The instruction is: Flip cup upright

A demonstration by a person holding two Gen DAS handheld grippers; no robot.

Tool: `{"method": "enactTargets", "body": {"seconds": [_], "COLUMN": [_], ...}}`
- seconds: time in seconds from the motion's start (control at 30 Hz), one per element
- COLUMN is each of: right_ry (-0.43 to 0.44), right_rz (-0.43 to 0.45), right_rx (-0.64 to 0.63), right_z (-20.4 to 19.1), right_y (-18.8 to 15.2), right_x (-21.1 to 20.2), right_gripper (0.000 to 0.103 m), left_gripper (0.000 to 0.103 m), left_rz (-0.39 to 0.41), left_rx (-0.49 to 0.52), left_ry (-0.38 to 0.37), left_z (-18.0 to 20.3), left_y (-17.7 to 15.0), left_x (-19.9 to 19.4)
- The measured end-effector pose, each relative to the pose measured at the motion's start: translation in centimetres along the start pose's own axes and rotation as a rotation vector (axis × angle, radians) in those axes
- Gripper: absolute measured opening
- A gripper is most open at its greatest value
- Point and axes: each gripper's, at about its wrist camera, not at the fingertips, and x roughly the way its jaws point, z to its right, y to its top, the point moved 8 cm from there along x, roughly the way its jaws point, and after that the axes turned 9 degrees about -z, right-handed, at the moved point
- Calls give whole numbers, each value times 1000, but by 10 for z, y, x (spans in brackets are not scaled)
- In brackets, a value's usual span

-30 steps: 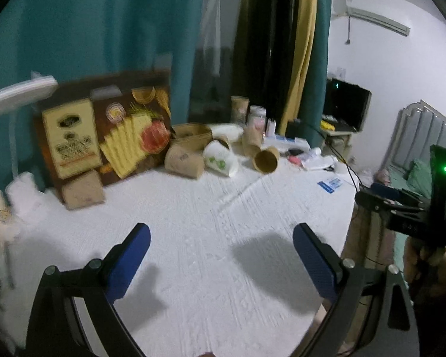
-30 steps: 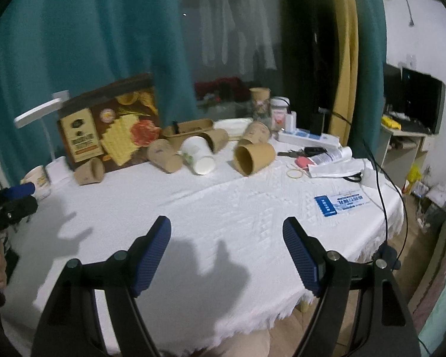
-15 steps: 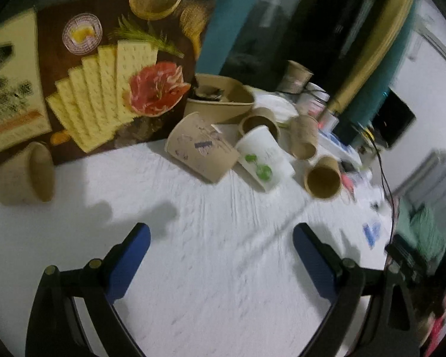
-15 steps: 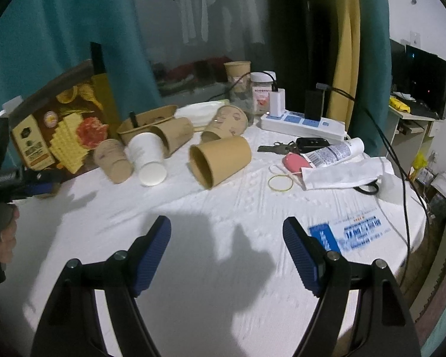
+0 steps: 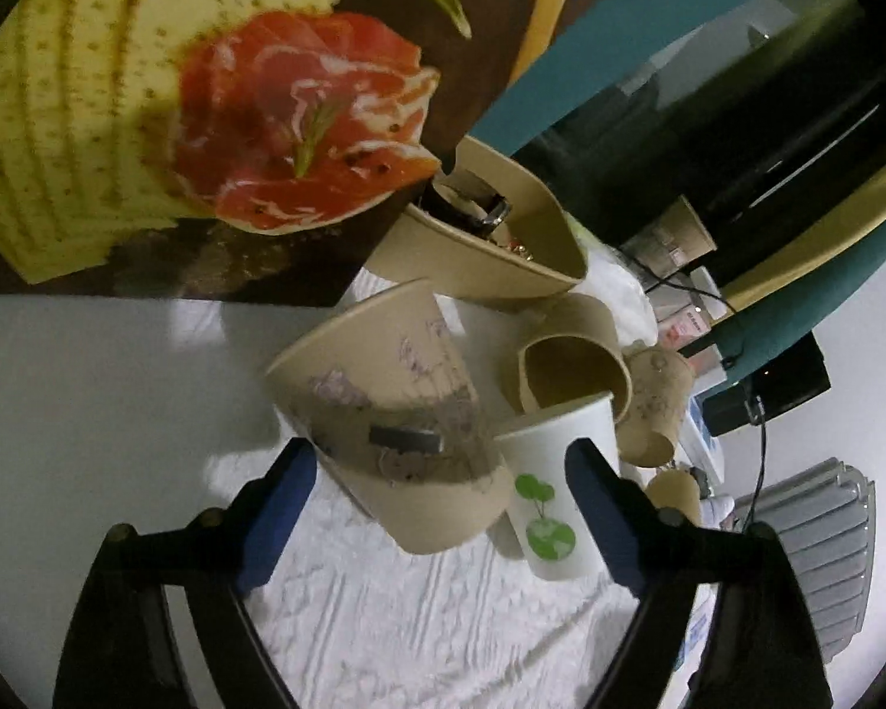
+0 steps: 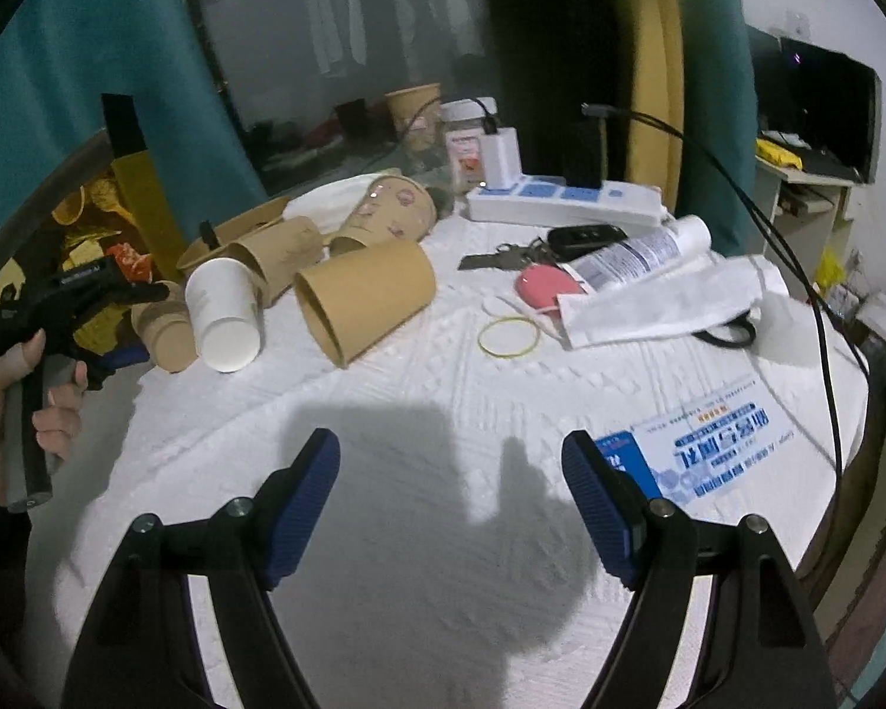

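Several paper cups lie on their sides on the white tablecloth [image 6: 419, 413]. In the left wrist view a tan cup with purple print [image 5: 396, 413] lies just ahead of and between the fingers of my open left gripper [image 5: 437, 496], with a white cup with a green leaf print [image 5: 546, 484] at its right. In the right wrist view my left gripper [image 6: 118, 325] sits at that tan cup [image 6: 168, 334], beside the white cup [image 6: 224, 319] and a plain brown cup [image 6: 366, 301]. My right gripper [image 6: 449, 502] is open and empty above bare cloth.
A cracker box [image 5: 165, 106] stands behind the cups, with a brown paper bowl [image 5: 490, 242] beside it. To the right lie keys [image 6: 537, 251], a pink object [image 6: 543, 286], a rubber band [image 6: 509, 338], a tube [image 6: 638, 251], a power strip [image 6: 561, 204] and a leaflet [image 6: 709, 443].
My left gripper has moved forward and down to the tan printed cup, which now fills its view. My right gripper has moved closer over the table.
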Motion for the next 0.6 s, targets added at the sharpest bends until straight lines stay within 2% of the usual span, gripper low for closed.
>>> {"method": "enactTargets", "body": {"seconds": [0.07, 0.1, 0.13, 0.27, 0.47, 0.6], "right_ry": [3, 3, 4, 3, 2, 22], "right_rz": [4, 3, 3, 13, 44, 55], "right_rx": [13, 16, 19, 23, 33, 39], "right_z": [4, 4, 4, 3, -3, -13], "right_y": [-1, -2, -2, -7, -16, -33], "right_x": [-1, -2, -4, -17, -47, -67], "right_gripper": [76, 76, 76, 76, 76, 76], "left_gripper": [84, 80, 70, 66, 64, 63], "left_rz": [-24, -26, -28, -36, -13, -1], "left_rx": [-8, -14, -13, 9, 54, 134], "left_ry": [13, 14, 15, -7, -35, -42], "left_z": [-1, -2, -3, -1, 7, 15], "left_y": [0, 0, 0, -3, -20, -54], "left_x": [9, 11, 14, 15, -24, -63]}}
